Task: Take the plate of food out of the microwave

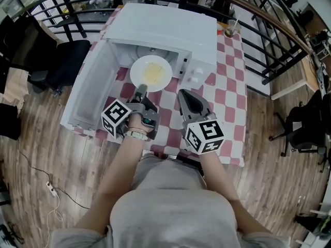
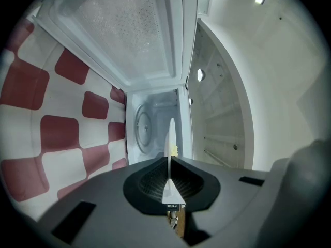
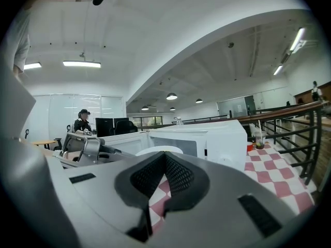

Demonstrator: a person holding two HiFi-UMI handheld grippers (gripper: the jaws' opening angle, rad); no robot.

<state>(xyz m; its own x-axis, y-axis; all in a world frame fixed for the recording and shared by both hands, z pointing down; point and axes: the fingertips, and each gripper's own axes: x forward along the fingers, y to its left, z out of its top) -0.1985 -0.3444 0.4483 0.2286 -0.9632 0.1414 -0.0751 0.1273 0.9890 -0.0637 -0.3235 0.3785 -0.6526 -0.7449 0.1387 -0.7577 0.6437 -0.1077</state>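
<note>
The left gripper point(image 1: 140, 90), its ribbed dark pads clamped on the near rim of a round white plate point(image 1: 150, 73) of pale yellow food point(image 1: 153, 72), holds the plate at the mouth of the boxy white microwave point(image 1: 170, 30), whose door point(image 1: 88, 87) is swung wide. The right gripper point(image 1: 182, 93) hangs closed and empty before the microwave's control side, above the red-and-white checked tablecloth point(image 1: 227, 76). Only the left gripper view shows the plate edge-on before the glass turntable point(image 2: 142, 129) inside.
</note>
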